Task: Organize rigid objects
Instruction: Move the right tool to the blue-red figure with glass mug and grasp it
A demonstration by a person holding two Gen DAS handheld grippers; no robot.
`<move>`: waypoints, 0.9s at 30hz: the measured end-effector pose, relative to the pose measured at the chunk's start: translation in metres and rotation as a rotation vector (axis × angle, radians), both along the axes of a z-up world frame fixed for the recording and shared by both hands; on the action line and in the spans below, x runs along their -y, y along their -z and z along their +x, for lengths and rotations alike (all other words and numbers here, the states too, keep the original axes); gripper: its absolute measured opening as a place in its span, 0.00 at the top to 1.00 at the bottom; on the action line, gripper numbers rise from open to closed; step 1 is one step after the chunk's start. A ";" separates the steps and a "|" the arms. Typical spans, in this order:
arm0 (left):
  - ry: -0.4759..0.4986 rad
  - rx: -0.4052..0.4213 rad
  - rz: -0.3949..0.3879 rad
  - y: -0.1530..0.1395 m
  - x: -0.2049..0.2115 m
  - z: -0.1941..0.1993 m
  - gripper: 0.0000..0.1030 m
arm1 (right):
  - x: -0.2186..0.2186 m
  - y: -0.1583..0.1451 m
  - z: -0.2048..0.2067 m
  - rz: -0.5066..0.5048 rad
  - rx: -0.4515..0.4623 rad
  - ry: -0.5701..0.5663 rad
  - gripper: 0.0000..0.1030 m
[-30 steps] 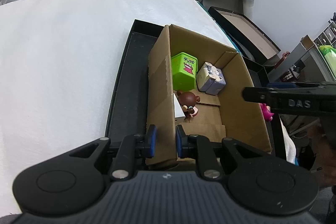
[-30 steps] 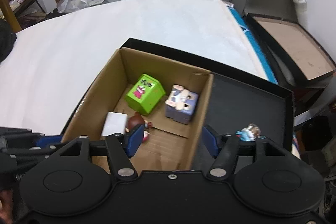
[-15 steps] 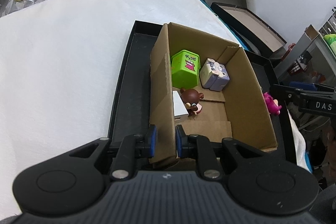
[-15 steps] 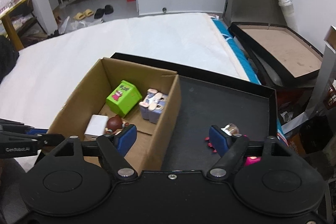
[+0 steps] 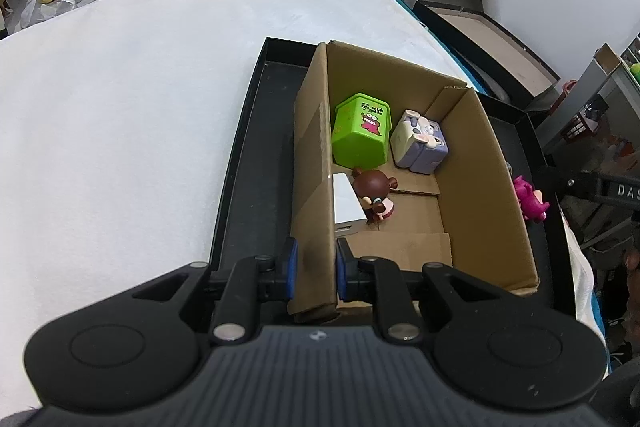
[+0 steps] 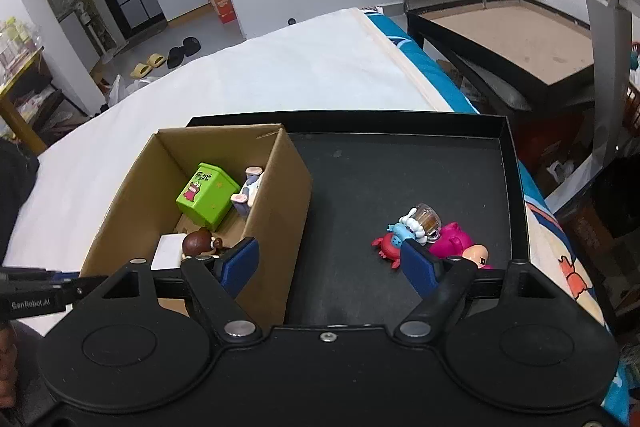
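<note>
A cardboard box [image 5: 476, 163] [image 6: 276, 195] stands in a black tray [image 5: 256, 155] [image 6: 400, 163]. It holds a green cube [image 5: 362, 135] [image 6: 206, 197], a lilac cube [image 5: 420, 143] [image 6: 250, 193], a brown bear figure [image 5: 372, 189] [image 6: 200, 243] and a white block [image 5: 346, 205] [image 6: 168, 251]. My left gripper [image 5: 314, 269] is shut on the box's left wall. My right gripper [image 6: 330, 263] is open and empty above the tray, to the right of the box. A heap of small toys lies at its right finger: a red crab [image 6: 386, 245], a blue figure with a clear cup [image 6: 420, 221], a magenta toy [image 6: 452, 239] [image 5: 530, 199].
The tray lies on a white padded table [image 5: 120, 127] [image 6: 280, 75]. A second black tray with a brown floor [image 6: 512, 39] stands beyond the table's right edge. Shelves and clutter are at the far right.
My right gripper has moved right, from over the box to over the tray by the toy heap. My left gripper has kept its hold on the box wall.
</note>
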State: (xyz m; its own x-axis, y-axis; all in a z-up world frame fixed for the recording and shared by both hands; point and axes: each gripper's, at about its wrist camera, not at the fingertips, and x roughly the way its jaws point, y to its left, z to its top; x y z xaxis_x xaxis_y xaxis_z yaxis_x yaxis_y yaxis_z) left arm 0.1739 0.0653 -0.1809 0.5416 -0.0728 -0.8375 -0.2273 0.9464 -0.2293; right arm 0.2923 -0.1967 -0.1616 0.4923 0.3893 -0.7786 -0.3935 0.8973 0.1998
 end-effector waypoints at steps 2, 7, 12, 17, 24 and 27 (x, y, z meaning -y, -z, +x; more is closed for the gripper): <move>0.003 -0.005 0.003 0.001 0.000 0.001 0.83 | 0.003 0.002 0.004 0.005 -0.012 0.009 0.25; 0.005 -0.011 -0.002 0.003 0.000 0.003 0.83 | 0.013 0.013 0.019 0.011 -0.055 0.062 0.25; 0.009 -0.018 -0.006 0.006 0.000 0.005 0.83 | 0.014 0.030 0.036 0.005 -0.097 0.124 0.25; 0.009 -0.029 -0.006 0.010 0.000 0.009 0.83 | 0.011 0.046 0.049 -0.003 -0.128 0.154 0.26; 0.010 -0.042 0.000 0.013 0.000 0.014 0.82 | 0.010 0.068 0.062 -0.040 -0.172 0.194 0.26; 0.009 -0.044 0.001 0.015 0.000 0.015 0.82 | 0.009 0.074 0.066 -0.054 -0.174 0.206 0.27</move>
State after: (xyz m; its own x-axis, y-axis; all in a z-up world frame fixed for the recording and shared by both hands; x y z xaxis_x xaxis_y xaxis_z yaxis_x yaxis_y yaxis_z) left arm 0.1892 0.0651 -0.1956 0.5037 -0.0769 -0.8605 -0.2286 0.9487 -0.2186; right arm 0.3582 -0.2055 -0.2354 0.4141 0.2507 -0.8750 -0.1655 0.9660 0.1984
